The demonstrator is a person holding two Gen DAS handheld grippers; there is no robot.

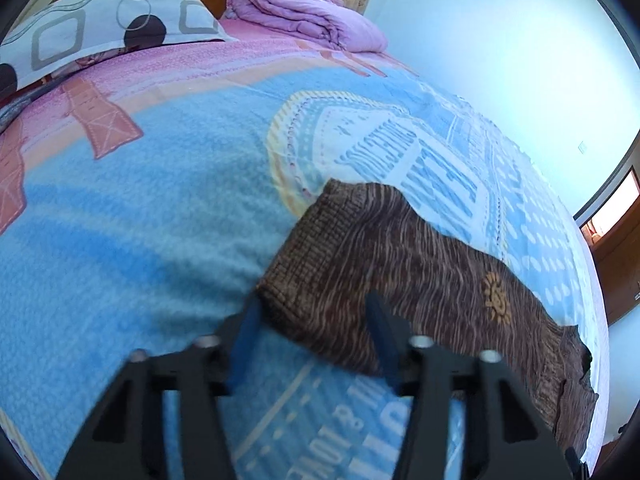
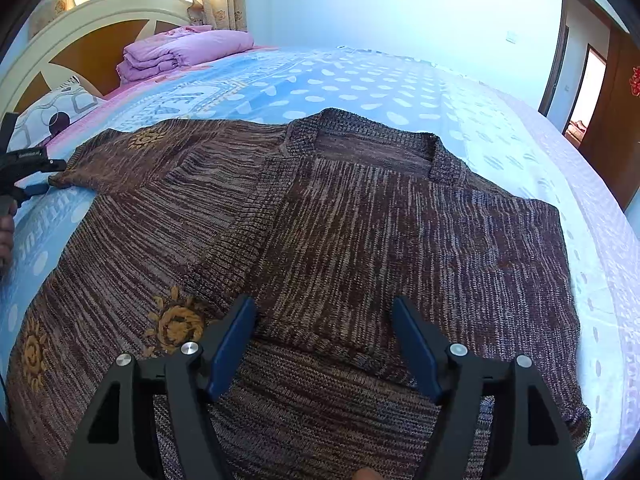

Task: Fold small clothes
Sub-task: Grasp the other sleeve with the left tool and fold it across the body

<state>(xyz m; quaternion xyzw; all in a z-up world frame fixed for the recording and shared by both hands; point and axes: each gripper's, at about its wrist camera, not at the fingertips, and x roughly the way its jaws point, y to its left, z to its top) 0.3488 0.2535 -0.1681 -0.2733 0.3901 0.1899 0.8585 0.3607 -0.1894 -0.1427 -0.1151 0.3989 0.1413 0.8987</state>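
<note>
A: Where's the sweater (image 2: pixel 360 240)?
B: Flat on the bed (image 2: pixel 360 80), neck toward the far wall, one sleeve (image 1: pixel 400 248) stretched out toward the pillow (image 2: pixel 60 112).
A: Left tongs (image 1: pixel 314 312)?
B: At that sleeve's cuff (image 1: pixel 304 264), blades on either side of it. Gap visible, not pinching.
A: Right tongs (image 2: pixel 324 344)?
B: Spread wide above the sweater's hem, gripping nothing.

Pillow (image 1: pixel 100 12), folded purple quilt (image 1: pixel 308 12)
</note>
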